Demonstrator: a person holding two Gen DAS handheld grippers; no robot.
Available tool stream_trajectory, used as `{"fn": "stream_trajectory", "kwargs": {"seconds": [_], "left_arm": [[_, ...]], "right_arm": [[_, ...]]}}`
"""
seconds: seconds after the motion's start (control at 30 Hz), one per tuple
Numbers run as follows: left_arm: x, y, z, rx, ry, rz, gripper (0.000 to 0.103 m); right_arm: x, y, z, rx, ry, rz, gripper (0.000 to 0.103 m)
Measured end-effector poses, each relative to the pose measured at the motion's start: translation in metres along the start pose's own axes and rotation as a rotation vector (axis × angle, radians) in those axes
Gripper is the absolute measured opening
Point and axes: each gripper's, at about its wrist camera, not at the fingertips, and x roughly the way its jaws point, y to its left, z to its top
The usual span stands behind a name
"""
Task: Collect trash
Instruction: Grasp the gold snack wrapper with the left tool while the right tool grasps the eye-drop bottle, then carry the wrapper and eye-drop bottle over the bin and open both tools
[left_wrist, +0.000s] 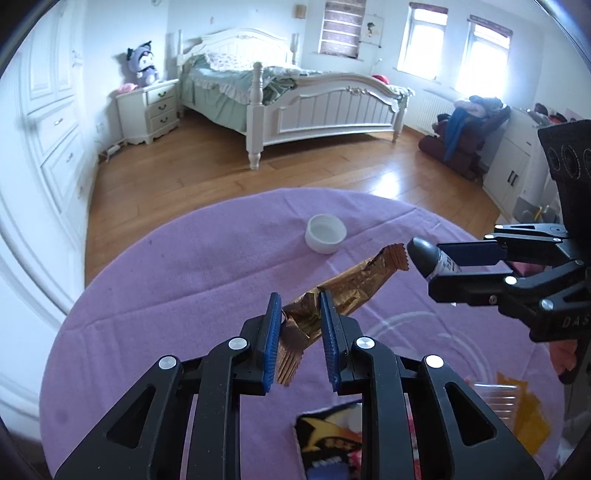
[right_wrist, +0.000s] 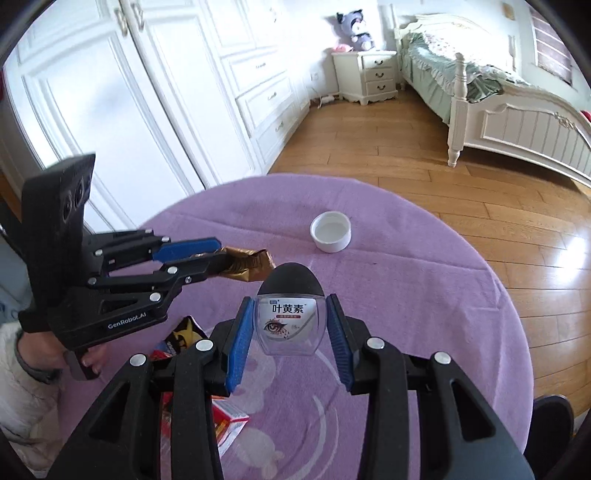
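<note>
Bedroom; round table with purple cloth (left_wrist: 155, 280). Left gripper (left_wrist: 300, 332) clamped on gold wrapper (left_wrist: 354, 284), centre. Right gripper (right_wrist: 291, 332) clamped on small eye-drop bottle (right_wrist: 290, 317), just right. White cap (left_wrist: 325, 234) farther off.

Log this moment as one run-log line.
left hand-held gripper: shut on gold wrapper | right hand-held gripper: shut on eye-drop bottle | white cap: on purple tablecloth, untouched
</note>
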Motion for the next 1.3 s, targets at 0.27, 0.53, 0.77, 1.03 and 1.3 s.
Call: {"fn": "stream_trajectory", "kwargs": {"seconds": [0.27, 0.53, 0.77, 1.03, 1.3], "left_arm": [[-0.060, -0.081, 0.009, 0.041, -0.125, -0.039, 0.022], [-0.050, -0.190, 0.018, 0.131, -0.119, -0.140, 0.022], [-0.019, -0.277, 0.018, 0.195, -0.085, -0.228, 0.022], [0.023, -0.342, 0.010, 0.250, -0.007, -0.285, 0.022], [0.051, -0.379, 0.004, 0.290, 0.043, -0.296, 0.022]], "right_arm": [[-0.104, -0.044, -0.052, 0.245, -0.282, -0.059, 0.039], [-0.171, -0.101, -0.106, 0.397, -0.401, -0.199, 0.039], [-0.190, -0.150, -0.142, 0.504, -0.420, -0.257, 0.039], [-0.200, -0.191, -0.191, 0.618, -0.414, -0.279, 0.039], [-0.203, -0.213, -0.231, 0.696, -0.407, -0.268, 0.039]]}}
